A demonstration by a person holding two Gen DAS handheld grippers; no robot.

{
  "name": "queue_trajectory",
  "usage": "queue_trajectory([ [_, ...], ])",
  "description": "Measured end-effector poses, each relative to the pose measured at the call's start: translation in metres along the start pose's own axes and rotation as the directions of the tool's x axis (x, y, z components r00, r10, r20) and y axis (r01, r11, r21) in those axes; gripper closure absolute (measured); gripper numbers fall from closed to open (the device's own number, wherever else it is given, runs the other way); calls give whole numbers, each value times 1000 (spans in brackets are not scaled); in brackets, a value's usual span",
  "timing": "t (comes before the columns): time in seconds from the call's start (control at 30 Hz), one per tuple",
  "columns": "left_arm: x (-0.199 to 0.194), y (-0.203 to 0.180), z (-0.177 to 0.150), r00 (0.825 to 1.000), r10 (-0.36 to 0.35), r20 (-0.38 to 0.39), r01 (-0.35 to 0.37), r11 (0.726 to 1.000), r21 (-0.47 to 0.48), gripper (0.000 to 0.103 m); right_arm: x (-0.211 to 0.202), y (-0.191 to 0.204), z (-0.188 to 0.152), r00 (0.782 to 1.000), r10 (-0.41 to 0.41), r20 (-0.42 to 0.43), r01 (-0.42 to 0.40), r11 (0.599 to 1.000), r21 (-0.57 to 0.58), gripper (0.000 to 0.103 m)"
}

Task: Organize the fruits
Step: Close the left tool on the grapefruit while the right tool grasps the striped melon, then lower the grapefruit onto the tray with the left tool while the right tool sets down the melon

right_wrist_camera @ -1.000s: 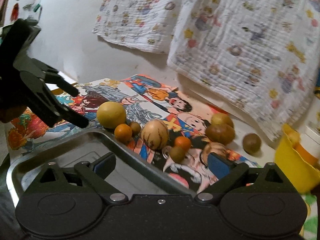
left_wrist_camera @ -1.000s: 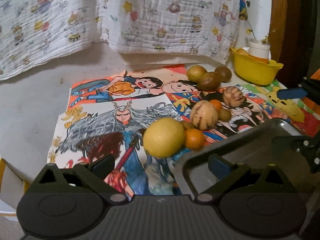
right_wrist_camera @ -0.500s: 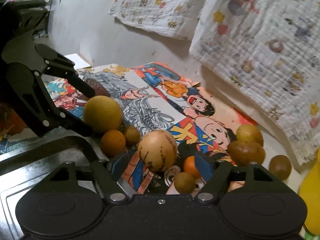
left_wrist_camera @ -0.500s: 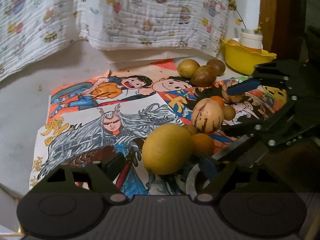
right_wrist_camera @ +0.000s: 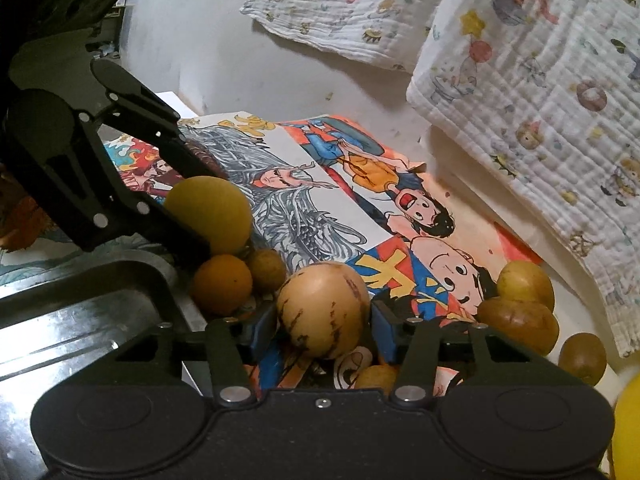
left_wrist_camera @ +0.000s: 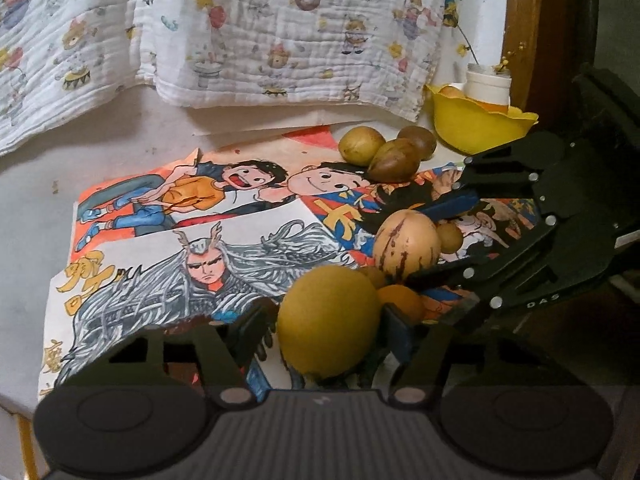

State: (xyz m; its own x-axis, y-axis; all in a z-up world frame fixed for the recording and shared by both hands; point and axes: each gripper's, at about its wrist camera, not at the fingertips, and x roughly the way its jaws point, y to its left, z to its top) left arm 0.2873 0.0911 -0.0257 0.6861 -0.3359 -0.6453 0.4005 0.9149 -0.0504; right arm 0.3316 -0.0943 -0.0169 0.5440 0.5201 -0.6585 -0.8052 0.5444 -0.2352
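A big yellow fruit (left_wrist_camera: 328, 320) lies on the drawings. My left gripper (left_wrist_camera: 326, 326) has a finger on each side of it, jaws closing, pads against its skin. The right wrist view shows that fruit (right_wrist_camera: 212, 208) between the left gripper's fingers (right_wrist_camera: 180, 240). My right gripper (right_wrist_camera: 323, 332) is closing on a tan striped melon (right_wrist_camera: 322, 312), pads at both its sides. The left wrist view shows the melon (left_wrist_camera: 404, 244) inside the right gripper (left_wrist_camera: 420, 242). A small orange (right_wrist_camera: 222, 286) and a small brown fruit (right_wrist_camera: 266, 270) sit between the two held fruits.
A steel tray (right_wrist_camera: 72, 320) lies at the near left of the right wrist view. Three brown-green fruits (left_wrist_camera: 384, 148) lie farther back. Behind them stands a yellow bowl (left_wrist_camera: 476, 128) with a white cup (left_wrist_camera: 488, 84). Printed cloths (left_wrist_camera: 240, 40) hang behind the cartoon drawings (left_wrist_camera: 180, 248).
Both grippers came forward and down onto the fruit pile, and their jaws narrowed from wide open. The right gripper now covers the tray in the left wrist view.
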Motion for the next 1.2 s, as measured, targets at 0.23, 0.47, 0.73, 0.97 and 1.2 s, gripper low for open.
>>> queue_trajectory([
  [0.23, -1, 1, 0, 1000, 0, 3, 0, 1000, -28, 44, -1, -2, -3, 1000, 3, 17, -3, 999, 37, 50],
  [0.47, -12, -4, -3, 999, 39, 0, -38, 996, -82, 45, -14, 4, -1, 999, -15, 38, 13, 999, 46, 51],
  [0.73, -41, -22, -10, 998, 65, 11, -63, 990, -126, 45, -54, 18, 2, 996, -17, 88, 11, 998, 66, 51],
  [0.97, -74, -56, -18, 998, 40, 40, -36, 995, -97, 45, -100, 47, -14, 995, 3, 96, -12, 995, 96, 51],
  [1.2, -95, -90, -42, 999, -13, 49, 19, 994, -106, 45, -136, 83, -42, 998, 17, 56, -24, 992, 122, 51],
])
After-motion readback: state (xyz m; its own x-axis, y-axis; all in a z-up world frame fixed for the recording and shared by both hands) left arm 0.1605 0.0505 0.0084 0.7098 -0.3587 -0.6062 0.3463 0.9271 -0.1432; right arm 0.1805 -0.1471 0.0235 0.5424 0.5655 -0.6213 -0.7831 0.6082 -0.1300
